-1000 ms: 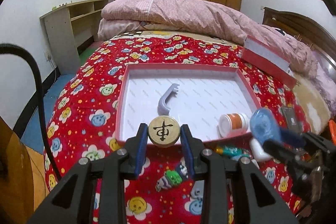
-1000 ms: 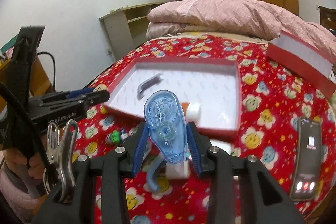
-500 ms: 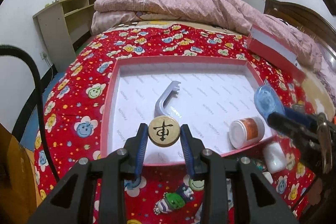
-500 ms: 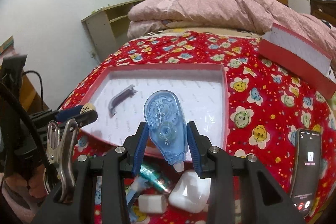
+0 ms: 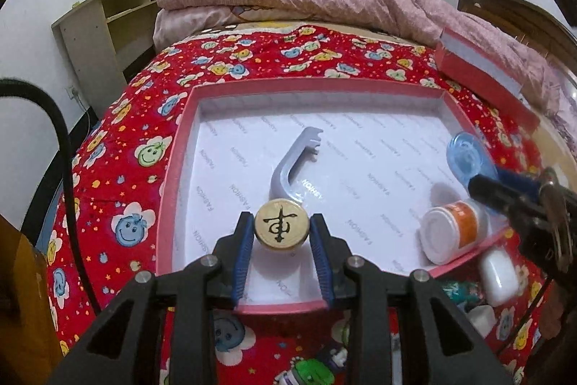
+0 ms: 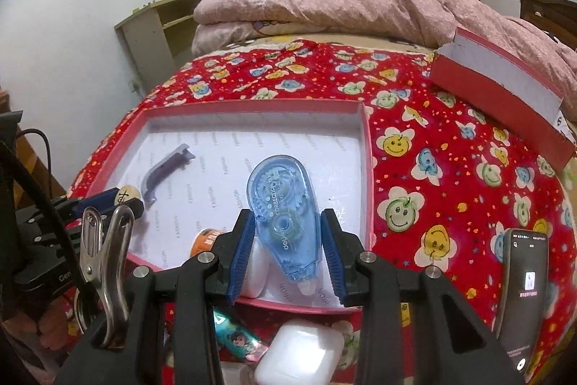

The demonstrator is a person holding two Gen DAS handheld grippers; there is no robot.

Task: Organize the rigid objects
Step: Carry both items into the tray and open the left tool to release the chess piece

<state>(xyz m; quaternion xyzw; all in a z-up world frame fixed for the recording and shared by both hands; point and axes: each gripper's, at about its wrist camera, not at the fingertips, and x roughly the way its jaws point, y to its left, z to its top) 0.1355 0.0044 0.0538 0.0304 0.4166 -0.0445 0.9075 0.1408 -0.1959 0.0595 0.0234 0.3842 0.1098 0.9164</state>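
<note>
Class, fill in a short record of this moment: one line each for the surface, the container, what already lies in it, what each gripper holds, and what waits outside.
Surface: bed with red smiley-print blanket
Container: shallow red box, white inside
In box: grey plastic hook; white jar with orange label on its side
Left gripper: shut on wooden chess piece, over the box
Right gripper: shut on blue correction tape, over the box's near edge
Outside box: white earbud case; phone; red box lid
</note>
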